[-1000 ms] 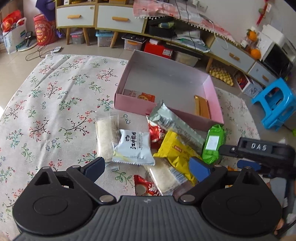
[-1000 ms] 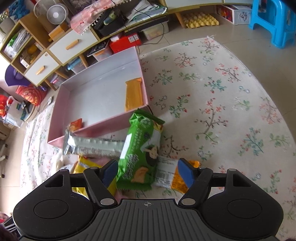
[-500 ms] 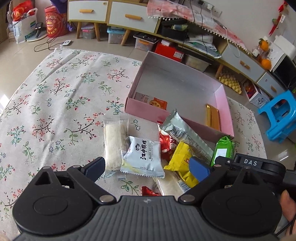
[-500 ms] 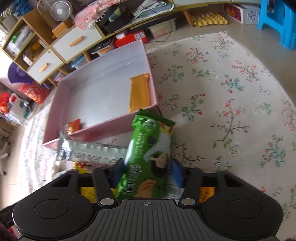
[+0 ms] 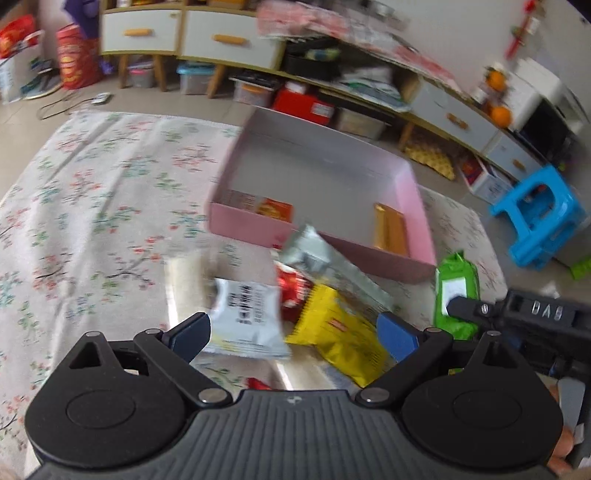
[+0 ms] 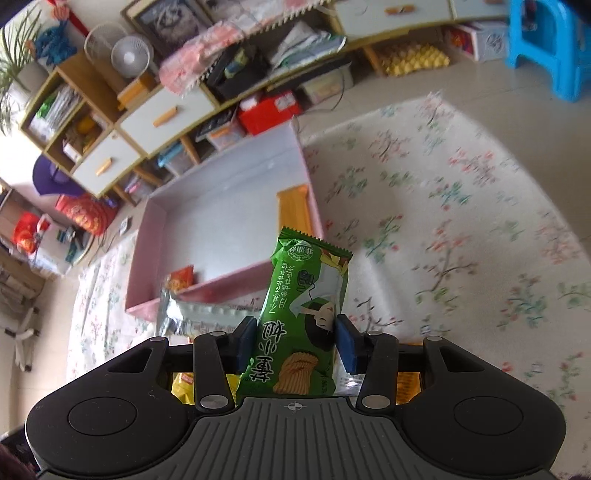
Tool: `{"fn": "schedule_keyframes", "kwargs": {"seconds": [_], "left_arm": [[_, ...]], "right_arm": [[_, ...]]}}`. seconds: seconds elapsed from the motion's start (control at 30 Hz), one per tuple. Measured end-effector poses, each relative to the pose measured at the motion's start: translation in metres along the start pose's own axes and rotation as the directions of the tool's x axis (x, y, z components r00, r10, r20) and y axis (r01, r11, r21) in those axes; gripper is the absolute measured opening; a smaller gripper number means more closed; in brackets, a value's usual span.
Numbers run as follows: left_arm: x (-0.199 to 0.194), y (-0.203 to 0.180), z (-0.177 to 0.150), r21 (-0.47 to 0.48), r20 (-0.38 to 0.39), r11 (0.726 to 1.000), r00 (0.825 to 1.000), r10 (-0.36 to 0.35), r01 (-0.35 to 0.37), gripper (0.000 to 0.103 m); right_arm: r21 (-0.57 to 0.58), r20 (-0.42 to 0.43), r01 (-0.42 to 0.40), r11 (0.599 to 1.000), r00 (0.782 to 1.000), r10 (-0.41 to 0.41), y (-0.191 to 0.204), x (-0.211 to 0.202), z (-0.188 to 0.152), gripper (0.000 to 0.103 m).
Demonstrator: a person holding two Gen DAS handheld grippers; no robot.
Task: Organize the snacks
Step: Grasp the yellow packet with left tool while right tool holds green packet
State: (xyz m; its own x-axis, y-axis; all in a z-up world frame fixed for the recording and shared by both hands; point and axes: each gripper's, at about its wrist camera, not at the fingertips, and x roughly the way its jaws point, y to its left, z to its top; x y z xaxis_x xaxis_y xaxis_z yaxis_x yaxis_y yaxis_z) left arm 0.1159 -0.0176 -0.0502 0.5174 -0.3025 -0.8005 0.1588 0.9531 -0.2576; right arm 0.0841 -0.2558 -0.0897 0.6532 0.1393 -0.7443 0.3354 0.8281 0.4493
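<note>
My right gripper (image 6: 295, 341) is shut on a green snack packet (image 6: 306, 306) and holds it lifted, in front of the pink box (image 6: 221, 291); the packet also shows in the left wrist view (image 5: 456, 295). The box (image 5: 243, 225) holds an orange bar (image 5: 389, 230) and a small red-orange packet (image 5: 273, 208). My left gripper (image 5: 291, 334) is open above a pile of snacks: a white packet (image 5: 247, 317), a yellow packet (image 5: 340, 343), a silver packet (image 5: 332, 262) and a red one (image 5: 291, 291).
The snacks and box lie on a floral cloth (image 5: 92, 206). A clear pale packet (image 5: 183, 284) lies left of the white one. Low cabinets (image 5: 177, 33) stand behind, and a blue stool (image 5: 543, 214) stands to the right.
My right gripper closed on the green packet and lifted it off the cloth. My left gripper drifted slightly and stayed open.
</note>
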Motion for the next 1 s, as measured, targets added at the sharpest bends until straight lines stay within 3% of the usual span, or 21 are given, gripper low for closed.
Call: {"fn": "schedule_keyframes", "kwargs": {"seconds": [0.13, 0.27, 0.43, 0.53, 0.6, 1.0], "left_arm": [[0.014, -0.022, -0.006, 0.105, -0.03, 0.994, 0.999, -0.019, 0.022, 0.1], [0.031, -0.036, -0.009, 0.172, -0.042, 0.985, 0.999, 0.009, -0.002, 0.102], [0.053, -0.045, -0.015, 0.25, -0.058, 0.967, 0.996, 0.065, -0.049, 0.102], [0.054, -0.05, -0.02, 0.309, -0.041, 0.948, 0.995, 0.096, -0.078, 0.095], [0.048, -0.05, -0.02, 0.326, -0.018, 0.942, 0.996, 0.085, -0.075, 0.075], [0.028, -0.038, -0.009, 0.26, 0.012, 0.965, 1.0, 0.023, -0.025, 0.062]], "right_arm": [[0.036, 0.044, -0.009, 0.999, 0.999, 0.008, -0.007, -0.02, -0.003, 0.045], [0.038, 0.086, 0.006, 0.999, 0.996, -0.009, -0.011, -0.03, 0.0, 0.045], [0.034, 0.068, 0.009, 0.999, 0.998, -0.011, -0.011, -0.026, -0.001, 0.045], [0.027, 0.069, 0.011, 1.0, 0.998, -0.013, -0.011, -0.025, -0.003, 0.045], [0.027, 0.069, 0.012, 1.0, 0.998, -0.014, -0.011, -0.025, -0.002, 0.045], [0.023, 0.074, 0.003, 1.0, 0.997, -0.004, -0.012, -0.028, -0.001, 0.045]]}}
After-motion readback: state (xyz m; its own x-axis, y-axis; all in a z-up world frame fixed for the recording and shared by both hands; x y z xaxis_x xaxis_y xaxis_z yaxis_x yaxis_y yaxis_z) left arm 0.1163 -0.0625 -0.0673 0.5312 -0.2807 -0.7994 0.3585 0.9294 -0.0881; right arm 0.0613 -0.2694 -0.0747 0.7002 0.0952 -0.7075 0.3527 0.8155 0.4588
